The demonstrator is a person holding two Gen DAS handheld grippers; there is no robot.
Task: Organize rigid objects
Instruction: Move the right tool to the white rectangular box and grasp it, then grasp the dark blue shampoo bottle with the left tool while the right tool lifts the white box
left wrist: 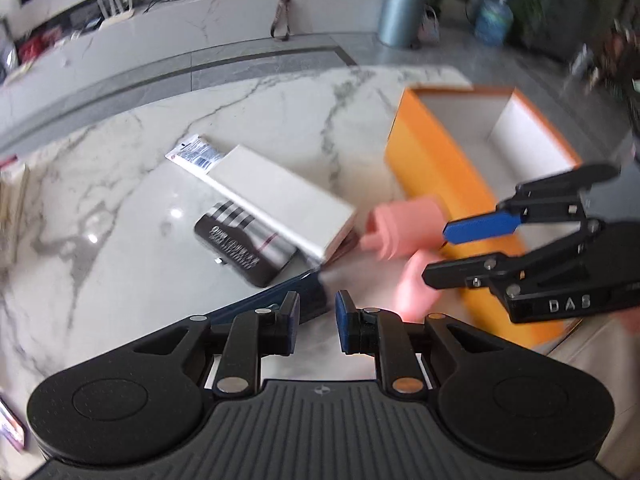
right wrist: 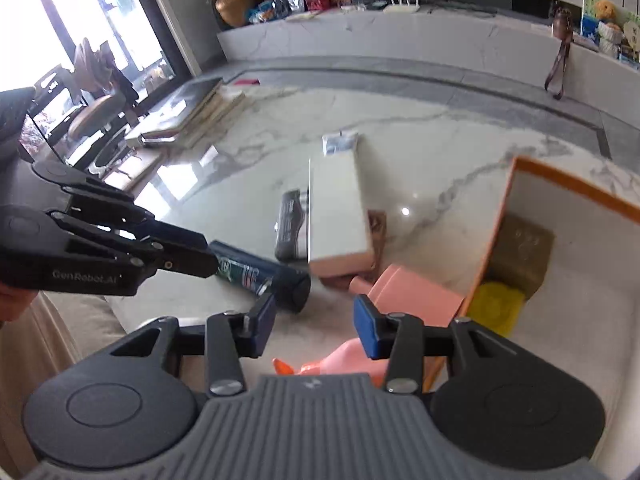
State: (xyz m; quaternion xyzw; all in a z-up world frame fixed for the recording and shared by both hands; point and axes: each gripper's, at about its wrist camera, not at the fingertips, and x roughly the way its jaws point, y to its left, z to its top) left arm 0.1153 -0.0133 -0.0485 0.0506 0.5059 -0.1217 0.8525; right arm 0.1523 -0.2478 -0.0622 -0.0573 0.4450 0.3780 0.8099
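An orange box (left wrist: 424, 160) (right wrist: 572, 188) stands open at the table's right, with a brown carton (right wrist: 520, 252) and a yellow item (right wrist: 496, 304) inside. A pink plastic bottle (left wrist: 404, 224) (right wrist: 416, 292) lies against the box's outer wall. My right gripper (right wrist: 316, 324) (left wrist: 438, 254) hovers open just above it and holds nothing. A white flat box (left wrist: 280, 196) (right wrist: 336, 208) rests on a dark striped pouch (left wrist: 240, 248) (right wrist: 290, 224). A dark blue spray can (left wrist: 280, 296) (right wrist: 256, 272) lies in front of my left gripper (left wrist: 316, 320) (right wrist: 208, 256), whose pads stand slightly apart, empty.
A small blue-and-white packet (left wrist: 196, 152) (right wrist: 340, 142) lies beyond the white box. A brown item (right wrist: 378, 224) peeks out under that box. Stacked books (right wrist: 192, 116) occupy the marble table's (left wrist: 120, 220) far left. A grey bin (left wrist: 400, 12) stands on the floor behind.
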